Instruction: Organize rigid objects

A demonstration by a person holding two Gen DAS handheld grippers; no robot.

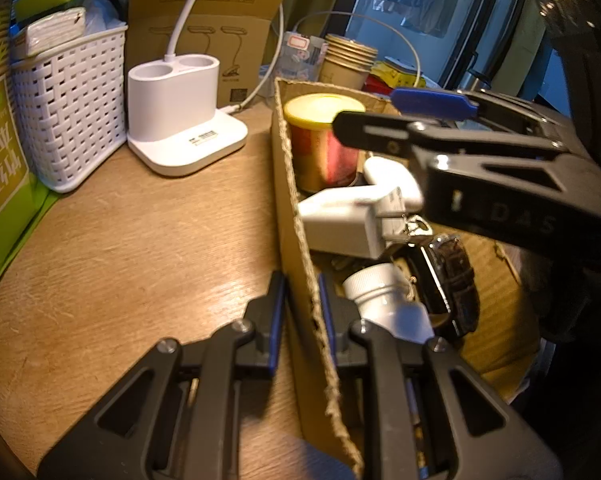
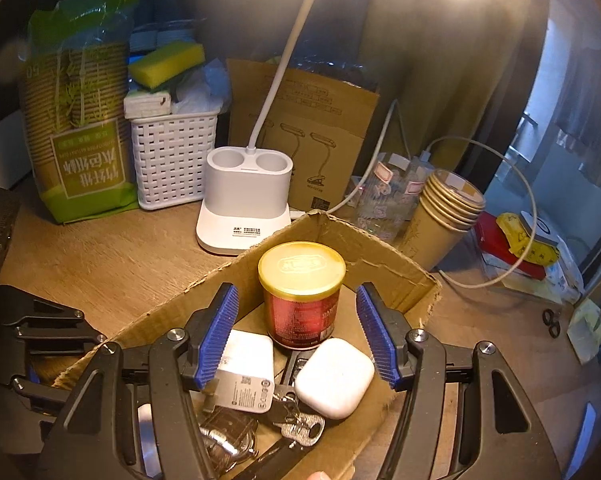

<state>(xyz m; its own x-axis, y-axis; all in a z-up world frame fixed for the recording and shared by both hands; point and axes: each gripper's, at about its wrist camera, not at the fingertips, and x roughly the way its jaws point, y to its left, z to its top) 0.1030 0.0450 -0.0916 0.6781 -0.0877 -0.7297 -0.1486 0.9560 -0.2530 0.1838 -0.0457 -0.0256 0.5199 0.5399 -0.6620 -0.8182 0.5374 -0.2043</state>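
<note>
The left tool [image 1: 300, 320] is clamped on the box [image 1: 296, 216] wall at lower centre. The right tool [image 2: 298, 336] stands open over the box, empty, above the can [image 2: 300, 296], charger [image 2: 246, 376] and white case [image 2: 334, 378].

On the arm of my right tool [image 1: 400, 116] I read the raised letters "DAS". The green bag of paper cups [image 2: 80, 128] carries large white Chinese characters on its label, seen upside down, and "50" near its top. Print on the lamp base sticker [image 2: 246, 231], charger [image 2: 244, 380] and red can [image 2: 302, 300] is too small to read.
</note>
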